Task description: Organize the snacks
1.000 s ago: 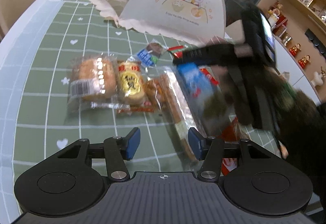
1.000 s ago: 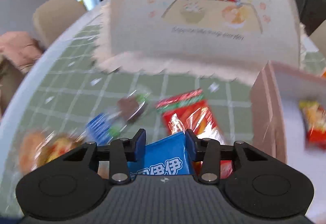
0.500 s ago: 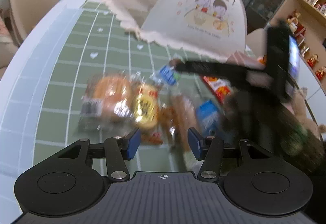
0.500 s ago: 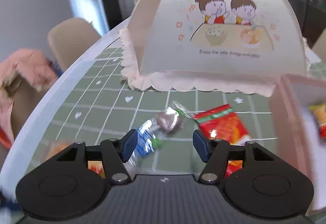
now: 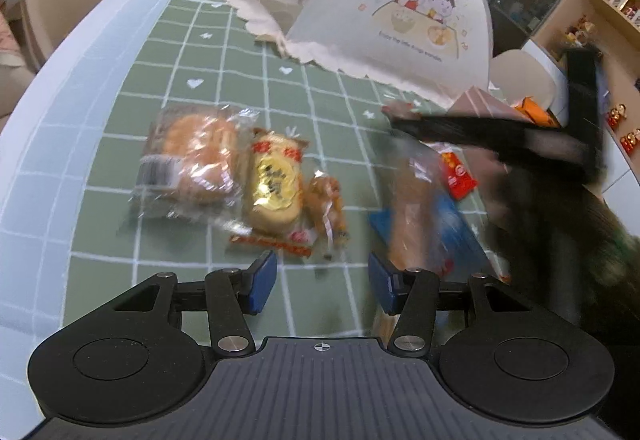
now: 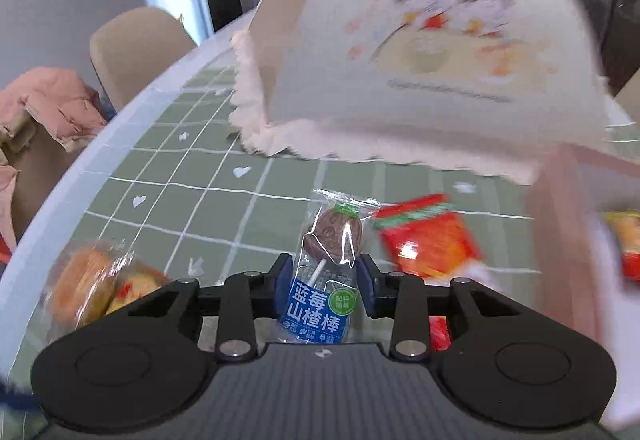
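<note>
My right gripper (image 6: 324, 280) is closing on a blueberry hawthorn lollipop packet (image 6: 324, 272); its blue pads touch both sides of the clear wrapper. The left wrist view shows that same gripper (image 5: 404, 122) as a blurred black bar reaching in from the right. My left gripper (image 5: 322, 282) hovers open over the green checked cloth with nothing between its fingers. Beyond it lie a bread packet (image 5: 192, 160), a yellow cracker packet (image 5: 274, 192), a small brown snack (image 5: 326, 208), a long bread stick packet (image 5: 412, 208) over a blue packet (image 5: 460, 236), and a red packet (image 5: 458, 176).
A white mesh food cover (image 5: 400, 20) with a cartoon print stands at the back of the table. A pink box (image 6: 560, 224) on the right holds an orange packet (image 6: 628, 236). A red packet (image 6: 430, 244) lies beside it. Chairs stand past the table's left edge.
The right gripper let go of the blue packet, opened wide, shifted left and closed around the lollipop packet. The left gripper stayed open, its view tipping slightly.
</note>
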`<state>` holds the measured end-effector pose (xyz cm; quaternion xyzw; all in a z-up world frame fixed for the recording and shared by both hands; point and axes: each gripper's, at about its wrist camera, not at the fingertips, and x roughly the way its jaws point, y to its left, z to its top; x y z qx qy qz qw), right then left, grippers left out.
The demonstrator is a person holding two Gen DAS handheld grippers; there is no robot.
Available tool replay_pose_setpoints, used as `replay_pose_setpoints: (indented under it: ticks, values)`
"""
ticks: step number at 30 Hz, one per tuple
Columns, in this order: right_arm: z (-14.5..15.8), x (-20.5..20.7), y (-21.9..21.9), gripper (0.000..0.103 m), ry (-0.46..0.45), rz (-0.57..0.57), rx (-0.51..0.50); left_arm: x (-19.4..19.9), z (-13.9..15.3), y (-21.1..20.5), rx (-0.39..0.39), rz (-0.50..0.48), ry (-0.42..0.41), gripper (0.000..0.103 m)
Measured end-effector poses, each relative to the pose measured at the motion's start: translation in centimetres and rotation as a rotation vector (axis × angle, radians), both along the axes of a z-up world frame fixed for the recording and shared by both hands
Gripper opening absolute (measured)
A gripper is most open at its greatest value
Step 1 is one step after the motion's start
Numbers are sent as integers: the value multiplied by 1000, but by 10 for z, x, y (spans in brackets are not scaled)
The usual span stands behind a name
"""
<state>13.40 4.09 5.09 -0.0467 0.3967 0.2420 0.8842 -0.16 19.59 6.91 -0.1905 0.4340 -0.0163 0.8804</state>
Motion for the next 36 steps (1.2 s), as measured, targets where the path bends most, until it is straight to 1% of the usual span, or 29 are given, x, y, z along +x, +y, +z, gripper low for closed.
replay_pose_setpoints:
  ticks: [4, 5, 6, 8, 11, 13, 14, 15, 16, 17, 19, 20, 22, 23, 25, 26, 27, 28, 30, 32, 33, 35, 36]
  values:
    - [30, -41, -70, 34, -29, 5, 36, 17, -2, -11, 55, 3, -5, 55]
    - [36, -53, -89, 34, -41, 0, 32, 23, -4, -13, 74, 15, 0, 51]
    - [40, -61, -102, 35, -48, -7, 25, 29, -7, -15, 87, 20, 2, 43]
    - [48, -85, -134, 35, -68, -33, 3, 40, -11, -22, 115, 6, -9, 35]
    - [53, -108, -166, 35, -90, -75, -32, 58, -18, -37, 214, -31, 14, 35]
    - [52, -119, -184, 35, -91, -112, -48, 68, -24, -45, 263, -50, 38, 35]
    - [49, -123, -192, 35, -80, -128, -42, 72, -28, -48, 277, -62, 48, 33]
    - [46, -127, -199, 35, -67, -144, -37, 73, -29, -51, 300, -75, 41, 26]
    - [44, -130, -206, 35, -56, -156, -35, 74, -29, -53, 306, -91, 42, 25]
    - [41, -134, -212, 35, -46, -164, -36, 73, -28, -55, 295, -105, 45, 25]
    - [35, -143, -221, 35, -31, -176, -39, 64, -22, -59, 220, -142, 29, 24]
    - [33, -148, -223, 35, -27, -178, -39, 59, -17, -64, 207, -171, 22, 24]
    - [31, -153, -231, 35, -16, -193, -35, 47, -6, -78, 223, -224, 3, 23]
    - [30, -156, -234, 35, -14, -204, -32, 41, 1, -84, 218, -253, -11, 23]
    - [31, -161, -241, 35, -18, -225, -31, 29, 20, -99, 171, -319, -39, 23]
    - [32, -161, -242, 35, -21, -234, -34, 26, 31, -106, 136, -347, -52, 23]
    - [34, -163, -244, 35, -27, -242, -37, 23, 47, -114, 81, -383, -77, 23]
    - [35, -163, -246, 35, -33, -247, -40, 24, 62, -121, 40, -409, -112, 23]
    - [39, -165, -247, 35, -47, -249, -48, 27, 100, -136, -7, -438, -238, 23]
    - [43, -164, -248, 35, -62, -248, -51, 39, 131, -148, -61, -418, -373, 24]
    - [45, -163, -248, 35, -67, -248, -50, 49, 142, -153, -98, -400, -433, 25]
    - [48, -160, -245, 35, -82, -252, -54, 78, 150, -165, -176, -376, -514, 26]
    - [49, -159, -243, 35, -88, -252, -59, 99, 146, -169, -236, -359, -510, 30]
